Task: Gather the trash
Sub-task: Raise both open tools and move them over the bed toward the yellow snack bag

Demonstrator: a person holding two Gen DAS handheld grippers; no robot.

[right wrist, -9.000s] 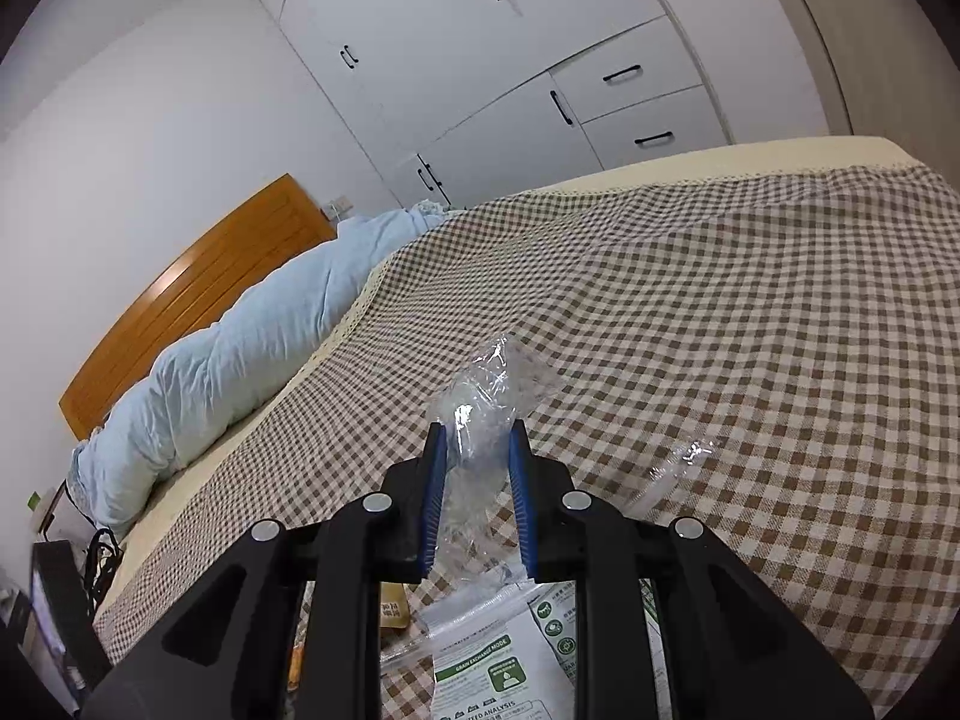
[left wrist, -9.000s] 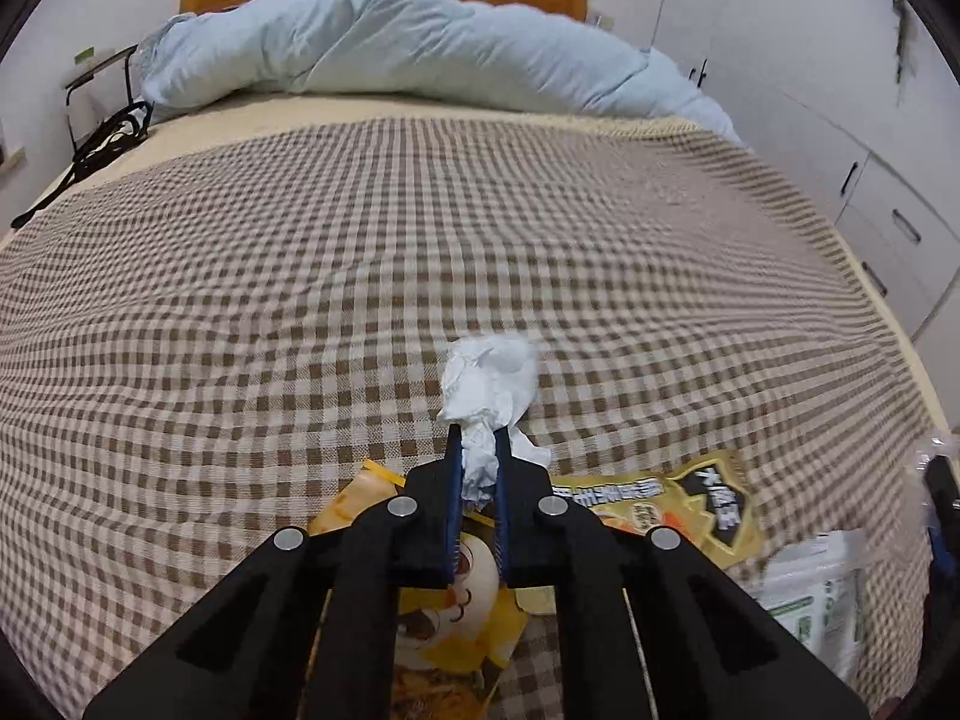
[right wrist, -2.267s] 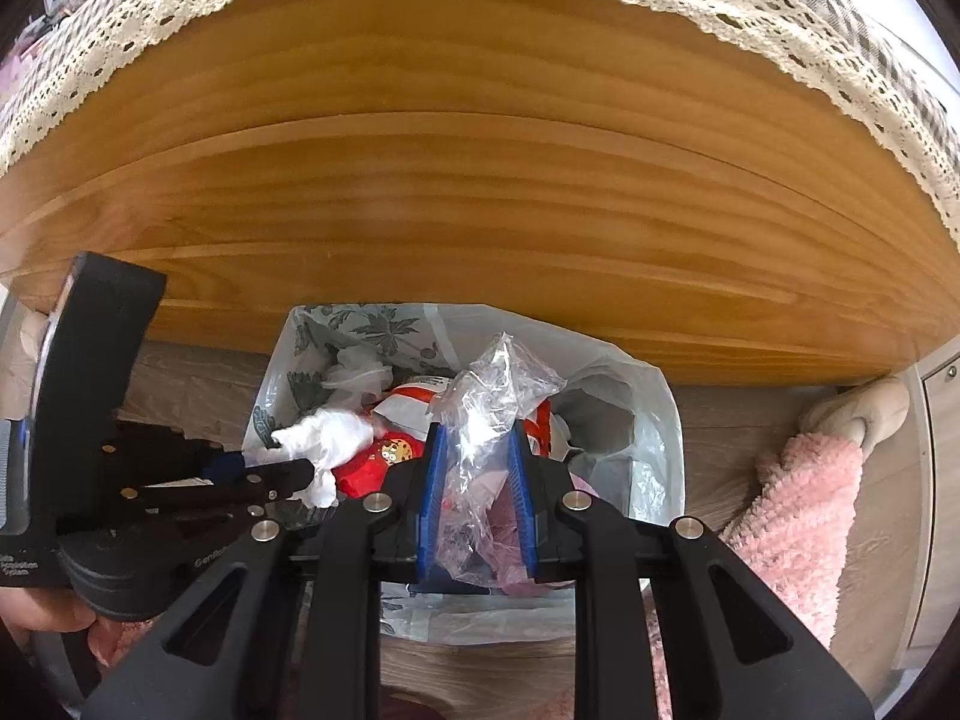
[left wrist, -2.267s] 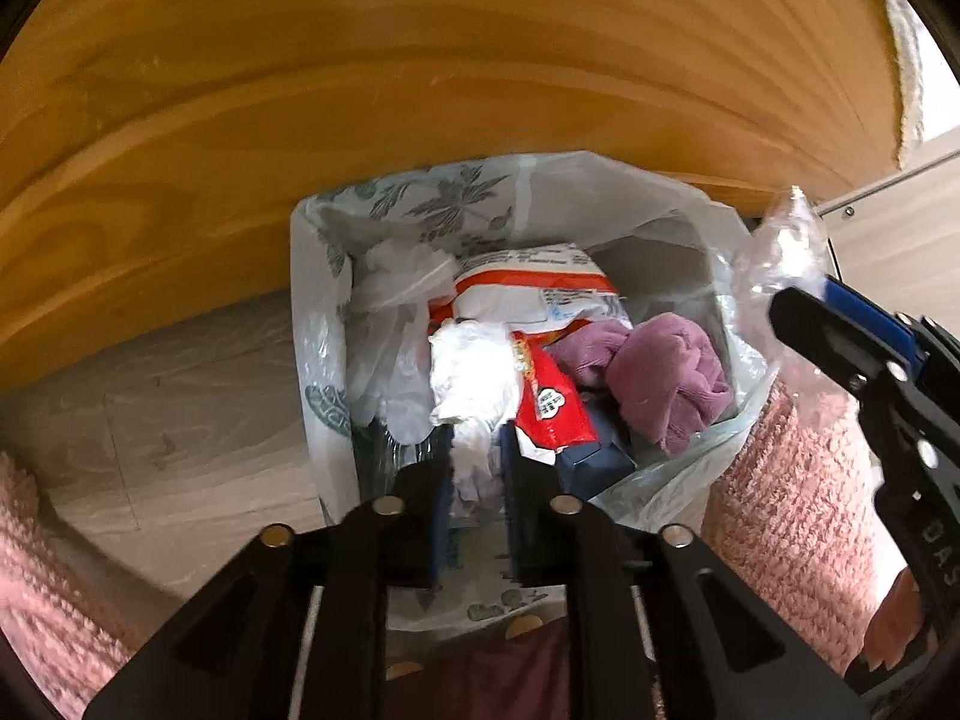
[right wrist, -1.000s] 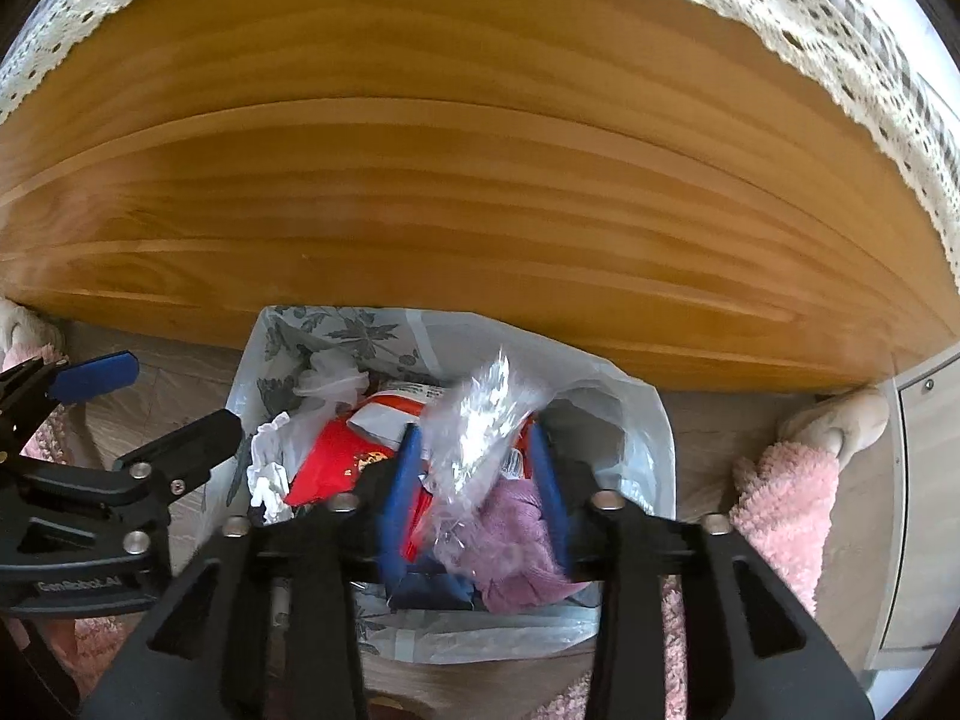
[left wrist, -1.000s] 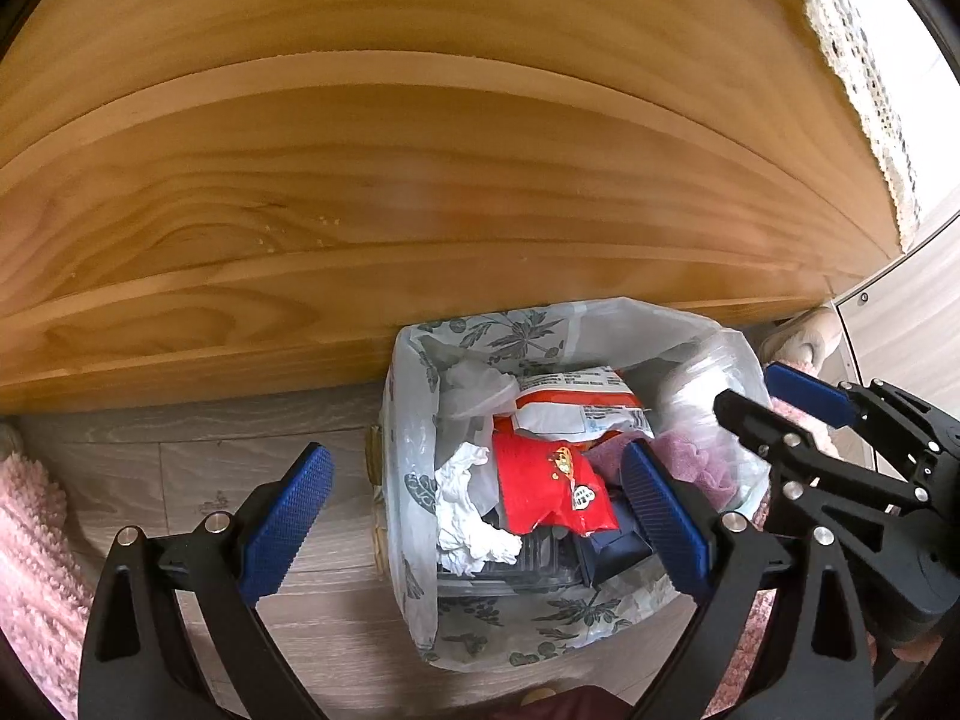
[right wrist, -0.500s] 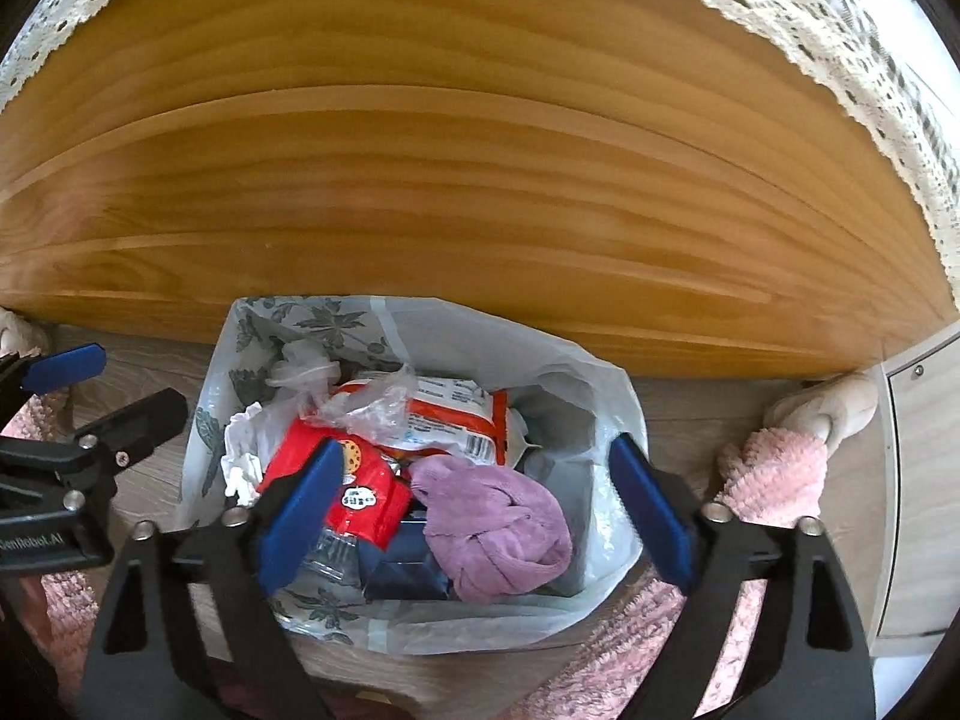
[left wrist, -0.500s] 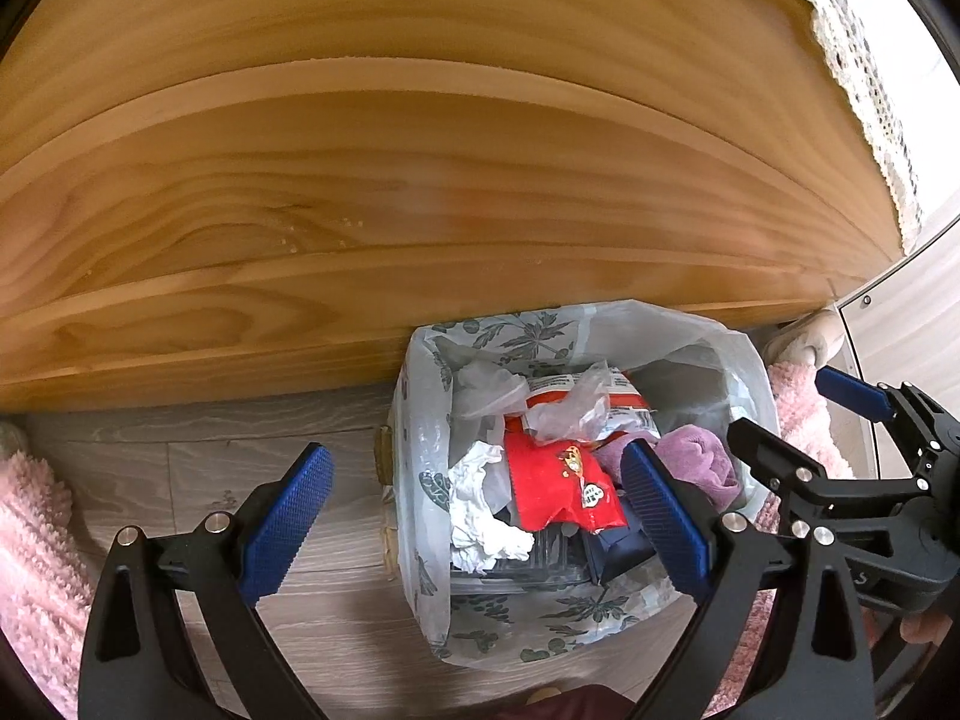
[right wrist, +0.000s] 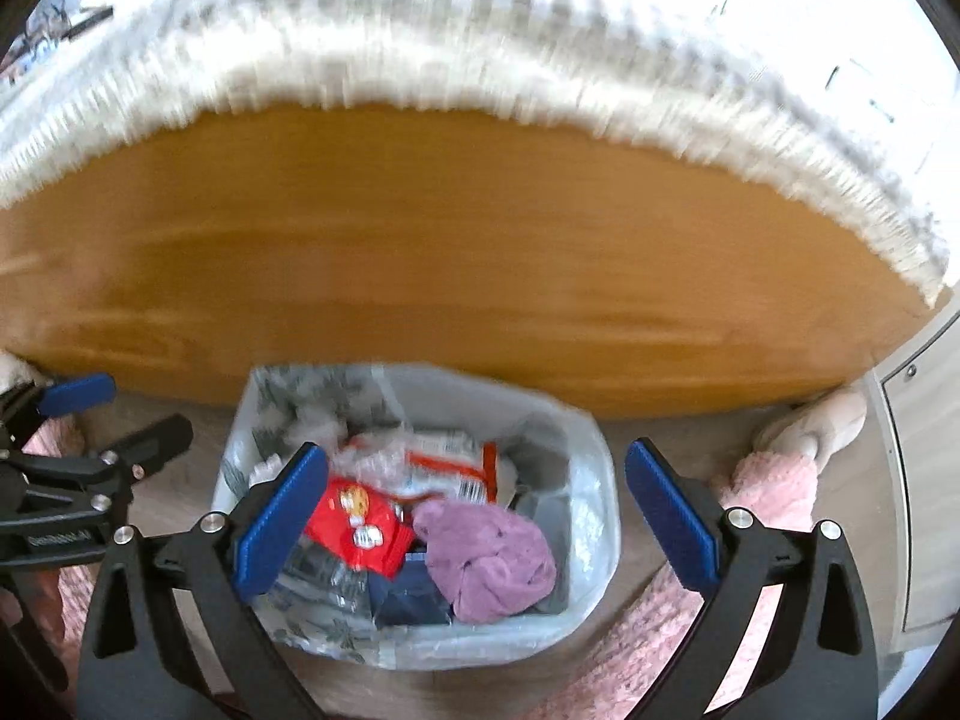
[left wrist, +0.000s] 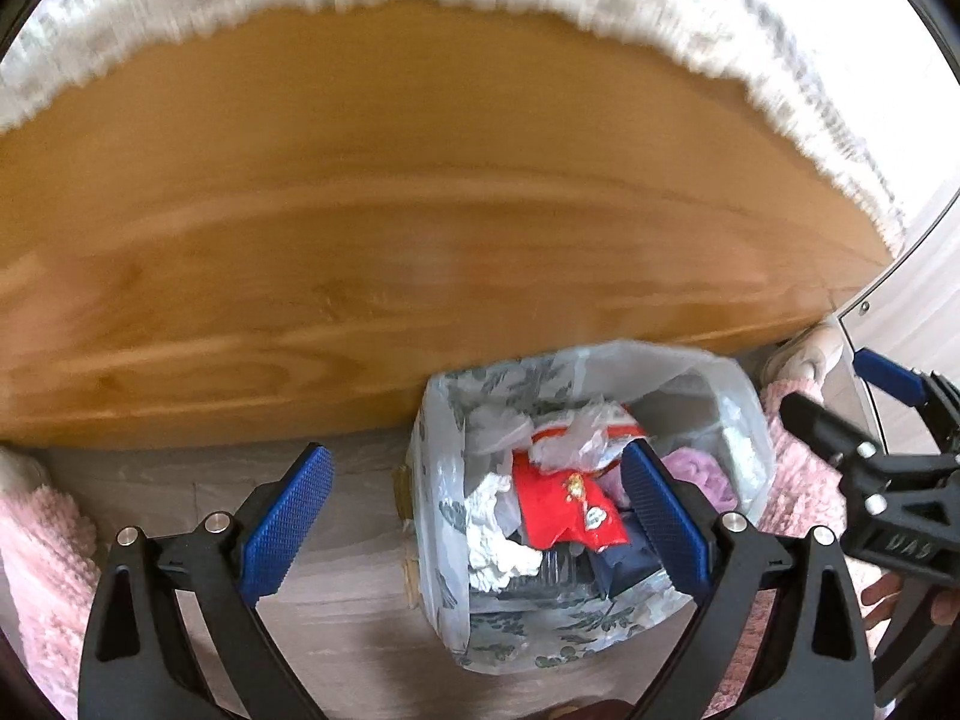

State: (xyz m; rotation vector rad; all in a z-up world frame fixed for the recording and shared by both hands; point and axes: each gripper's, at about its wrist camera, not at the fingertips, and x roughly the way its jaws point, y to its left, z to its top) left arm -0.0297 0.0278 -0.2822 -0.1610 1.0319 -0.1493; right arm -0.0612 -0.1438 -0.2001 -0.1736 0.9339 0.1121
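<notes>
Bin: the lined trash bin (right wrist: 591,516) is standing on the floor right against the wooden bed frame (right wrist: 468,264), likely so that rubbish from the bed has a short way to travel.
Contents: a red wrapper (right wrist: 354,525), a purple cloth (right wrist: 489,558), a white tissue (left wrist: 492,546) and a crinkled clear plastic wrapper (right wrist: 375,456) are lying inside the liner, the plastic resting on top of the pile.
Left gripper (left wrist: 474,516): its blue fingers (left wrist: 288,522) are standing wide apart over the bin's left side and are gripping nothing; the tissue is lying loose in the bin below them.
Right gripper (right wrist: 474,519): its jaws have just been opening and are now spread about as far as they go; nothing is between them, and the clear plastic is sitting in the bin underneath.
Why held so: both tools are angling steeply down at the bin mouth, which fits a drop made from above.
Step, as I judge it: both pieces are delivered, so the hands are free to fetch more.
Blur: the lace bed edge (right wrist: 420,78) is smearing, so fine detail up there is unreadable.
</notes>
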